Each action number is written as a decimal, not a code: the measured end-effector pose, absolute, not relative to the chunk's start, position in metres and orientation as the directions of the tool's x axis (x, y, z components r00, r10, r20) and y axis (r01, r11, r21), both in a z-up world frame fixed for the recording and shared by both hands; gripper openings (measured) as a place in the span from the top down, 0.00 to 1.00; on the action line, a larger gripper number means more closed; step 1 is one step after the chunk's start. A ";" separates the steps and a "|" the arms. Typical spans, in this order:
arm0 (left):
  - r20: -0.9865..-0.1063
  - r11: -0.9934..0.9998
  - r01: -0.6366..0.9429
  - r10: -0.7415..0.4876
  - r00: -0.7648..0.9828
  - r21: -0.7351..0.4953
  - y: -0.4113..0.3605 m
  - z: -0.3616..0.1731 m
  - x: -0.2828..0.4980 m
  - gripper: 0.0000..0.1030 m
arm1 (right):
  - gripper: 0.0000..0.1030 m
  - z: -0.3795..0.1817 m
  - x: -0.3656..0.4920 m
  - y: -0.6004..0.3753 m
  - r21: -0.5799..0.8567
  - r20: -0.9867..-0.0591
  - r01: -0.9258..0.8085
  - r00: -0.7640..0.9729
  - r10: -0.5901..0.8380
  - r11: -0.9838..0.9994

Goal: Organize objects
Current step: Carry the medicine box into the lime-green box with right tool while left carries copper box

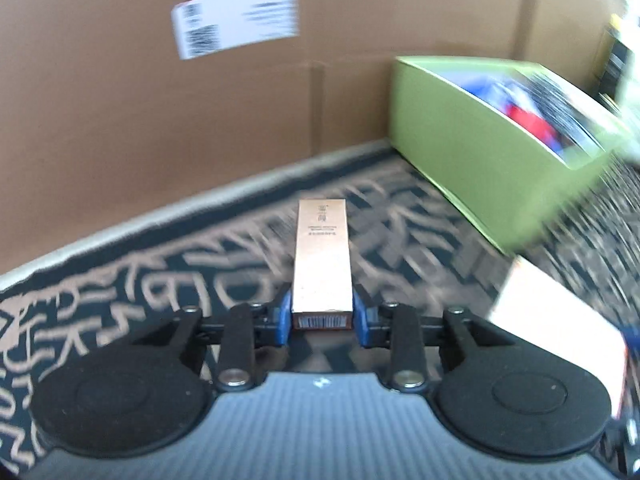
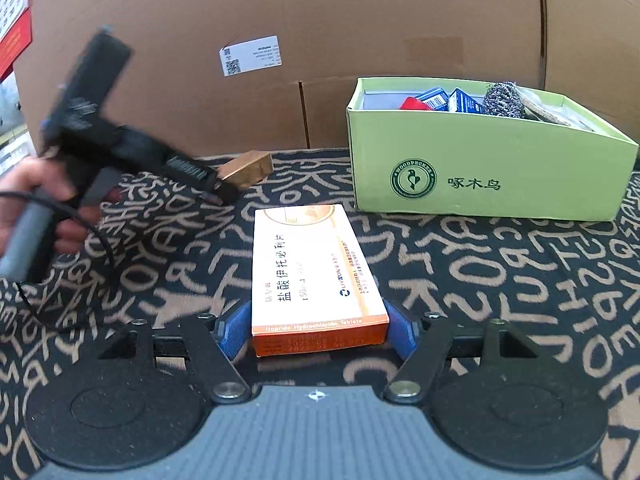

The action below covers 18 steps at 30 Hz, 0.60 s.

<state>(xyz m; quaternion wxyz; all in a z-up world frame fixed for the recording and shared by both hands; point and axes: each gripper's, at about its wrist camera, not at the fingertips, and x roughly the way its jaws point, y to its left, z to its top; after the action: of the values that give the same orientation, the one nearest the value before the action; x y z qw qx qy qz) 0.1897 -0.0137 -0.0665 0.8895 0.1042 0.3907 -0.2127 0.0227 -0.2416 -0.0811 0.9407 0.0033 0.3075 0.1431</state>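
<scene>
Clamping the copper carton in my left gripper, I'm pinching the orange tablet box with my right gripper, aiming both squarely over the green shoebox beyond.

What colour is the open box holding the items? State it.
Light green box, with a dark green round logo; clearest in the right wrist view.
</scene>
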 end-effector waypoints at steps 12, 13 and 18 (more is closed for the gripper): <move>-0.745 0.912 0.408 -0.245 0.621 0.040 -0.032 -0.062 0.189 0.38 | 0.24 -0.072 0.041 -0.229 0.066 -0.566 -0.277 0.781 0.264 0.959; -0.753 0.913 0.406 -0.241 0.612 0.038 -0.029 -0.064 0.186 0.38 | 0.24 -0.073 0.043 -0.228 0.059 -0.570 -0.284 0.778 0.265 0.957; -0.743 0.924 0.378 -0.209 0.635 0.062 -0.028 -0.071 0.184 0.28 | 0.32 -0.082 0.045 -0.221 0.034 -0.578 -0.304 0.771 0.267 0.952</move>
<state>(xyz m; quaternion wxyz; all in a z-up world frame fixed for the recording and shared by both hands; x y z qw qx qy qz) 0.1837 -0.0277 -0.0713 0.8980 0.1065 0.3945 -0.1634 0.0453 -0.2215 -0.0821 0.9406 -0.0308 0.3023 0.1517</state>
